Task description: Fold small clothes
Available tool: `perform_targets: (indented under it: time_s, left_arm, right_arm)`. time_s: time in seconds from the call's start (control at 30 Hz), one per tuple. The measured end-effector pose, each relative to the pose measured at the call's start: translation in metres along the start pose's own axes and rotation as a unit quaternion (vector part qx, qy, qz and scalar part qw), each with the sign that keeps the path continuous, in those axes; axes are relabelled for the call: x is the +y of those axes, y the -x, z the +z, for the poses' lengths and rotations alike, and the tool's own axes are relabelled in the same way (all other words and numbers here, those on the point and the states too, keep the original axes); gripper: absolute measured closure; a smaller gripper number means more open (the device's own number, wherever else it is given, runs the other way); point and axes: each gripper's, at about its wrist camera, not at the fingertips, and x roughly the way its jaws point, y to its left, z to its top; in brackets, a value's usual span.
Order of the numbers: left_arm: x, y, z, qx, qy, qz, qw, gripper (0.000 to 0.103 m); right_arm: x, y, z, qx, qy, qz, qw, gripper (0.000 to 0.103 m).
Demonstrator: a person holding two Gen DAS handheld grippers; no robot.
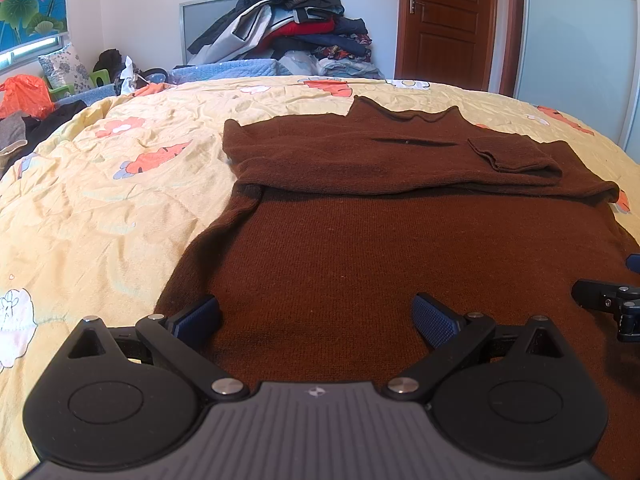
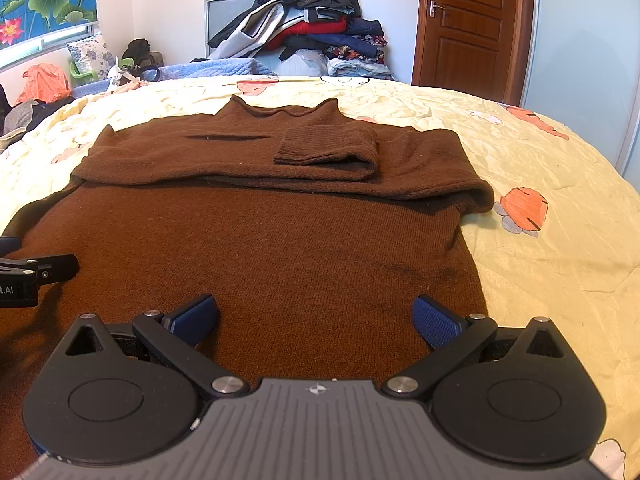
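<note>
Left wrist view shows the brown sweater (image 1: 360, 248) flat on the bed (image 1: 100, 184), sleeves already folded across its chest, so the bottom-hem fold looks next: pinch both near corners and carry them toward the collar. Left claw (image 1: 316, 320) and right claw (image 2: 316, 320) hover low over the hem, side by side, jaws spread wide and empty.

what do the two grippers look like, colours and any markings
Both match: the left gripper and right gripper have matte black linkage arms with silver rivets, two round black discs at the base, and a ribbed grey centre plate bearing a small white logo. The jaws carry dark blue textured pads. In the right wrist view, the left gripper's side shows white lettering ending "t.AI". No cables or sleeves are visible.
</note>
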Motion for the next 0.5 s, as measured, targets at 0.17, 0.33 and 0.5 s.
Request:
perform_targets:
  time_s: [0.17, 0.33, 0.5]
  left_arm:
    - [0.000, 0.000, 0.000, 0.000, 0.000, 0.000, 1.0000, 0.000]
    - [0.000, 0.000, 0.000, 0.000, 0.000, 0.000, 1.0000, 0.000]
    - [0.000, 0.000, 0.000, 0.000, 0.000, 0.000, 1.0000, 0.000]
  right_arm:
    - [0.008, 0.014, -0.009, 0.009, -0.022, -0.027, 0.999, 0.000]
    - [0.015, 0.031, -0.024, 0.003, -0.021, -0.032, 0.999, 0.000]
    - [0.013, 0.028, -0.022, 0.003, -0.021, -0.029, 0.999, 0.000]
